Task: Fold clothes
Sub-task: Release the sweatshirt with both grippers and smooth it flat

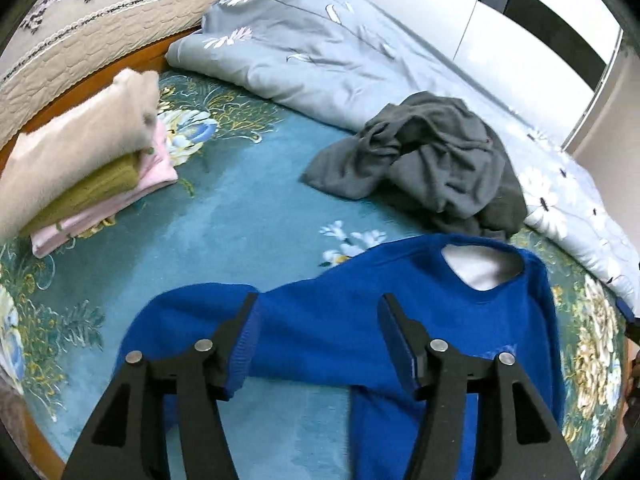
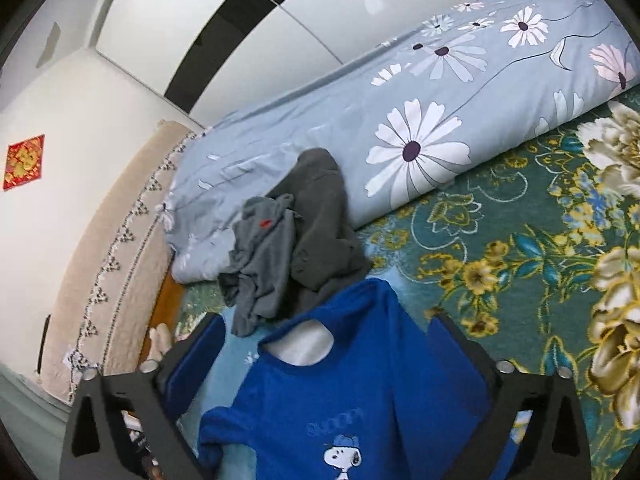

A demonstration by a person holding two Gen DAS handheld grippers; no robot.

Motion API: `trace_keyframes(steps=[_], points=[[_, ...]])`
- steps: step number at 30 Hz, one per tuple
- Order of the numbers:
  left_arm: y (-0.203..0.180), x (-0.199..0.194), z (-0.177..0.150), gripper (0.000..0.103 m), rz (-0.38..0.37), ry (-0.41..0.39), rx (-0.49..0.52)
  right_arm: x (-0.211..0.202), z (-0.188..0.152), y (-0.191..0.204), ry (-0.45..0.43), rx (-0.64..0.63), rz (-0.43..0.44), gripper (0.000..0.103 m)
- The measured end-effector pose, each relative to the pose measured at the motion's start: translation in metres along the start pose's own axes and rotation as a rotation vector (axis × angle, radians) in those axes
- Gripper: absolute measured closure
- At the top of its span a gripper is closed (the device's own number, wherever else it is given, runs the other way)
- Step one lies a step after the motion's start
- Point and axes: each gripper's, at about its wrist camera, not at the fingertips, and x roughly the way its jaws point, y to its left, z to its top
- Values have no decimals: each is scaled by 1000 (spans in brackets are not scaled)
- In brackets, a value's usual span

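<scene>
A blue sweater (image 1: 340, 320) with a Snoopy print lies front up on the teal floral bed cover (image 1: 248, 208); it also shows in the right wrist view (image 2: 340, 392). One sleeve is folded across the chest under my left gripper (image 1: 318, 312), which is open and hovers just above that sleeve, its cuff by the left finger. My right gripper (image 2: 324, 332) is open over the sweater's neck and shoulder area, holding nothing. A crumpled grey garment (image 1: 432, 160) lies beyond the collar, also in the right wrist view (image 2: 292, 236).
A stack of folded clothes (image 1: 80, 168), cream, olive and pink, sits at the left. A rolled light-blue daisy quilt (image 1: 320, 48) runs along the far side of the bed, also in the right wrist view (image 2: 420, 120). White wardrobe doors (image 2: 280, 20) stand behind.
</scene>
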Motion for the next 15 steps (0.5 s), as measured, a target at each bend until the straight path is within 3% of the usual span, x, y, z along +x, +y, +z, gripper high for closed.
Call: trace_keyframes(steps=[4,11,15], points=[[-4,2,-8,42,0,14,-10,-7,0,1,-29,-24,-3,0],[-13,5,-20,42,12,35,1,-3,-3,-6,39,-6,33,0],[-20,5,-25,42,16,45,17,-7,-8,-4,3,-34,51,0]])
